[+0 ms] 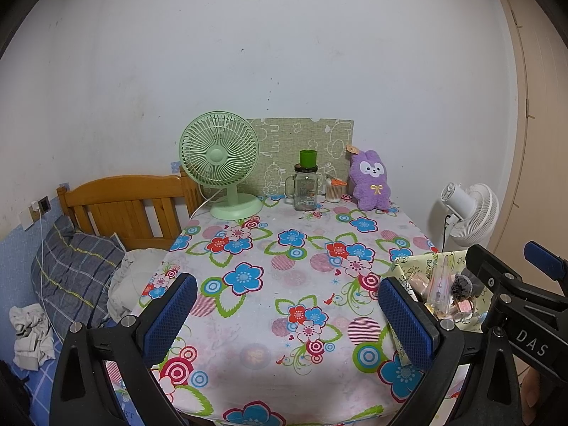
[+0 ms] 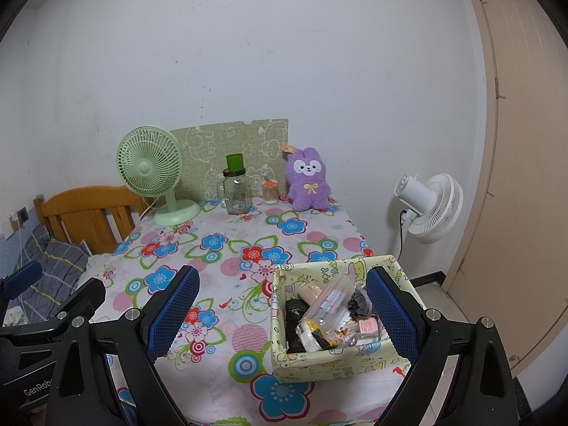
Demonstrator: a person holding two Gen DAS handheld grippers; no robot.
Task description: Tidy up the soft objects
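Note:
A purple plush rabbit (image 1: 370, 181) (image 2: 309, 180) sits upright at the back right of the flowered table (image 1: 269, 259) (image 2: 227, 245), against the wall. A pale yellow fabric box (image 2: 330, 362) (image 1: 415, 264) stands at the front right, holding a grey scrunchie (image 2: 360, 301), a plastic bag and small packets. My left gripper (image 1: 287, 314) is open over the table's front middle, far from the rabbit. Just as open, my right gripper (image 2: 280, 314) hovers at the front with its right finger (image 2: 390, 312) beside the box. Nothing is held.
A green desk fan (image 1: 222, 163) (image 2: 152, 170), a glass jar with a green cup on top (image 1: 306, 186) (image 2: 236, 188) and a cotton swab pot (image 1: 334, 190) line the back. A bed with a plaid pillow (image 1: 74, 269) lies left; a white floor fan (image 2: 431, 206) stands right.

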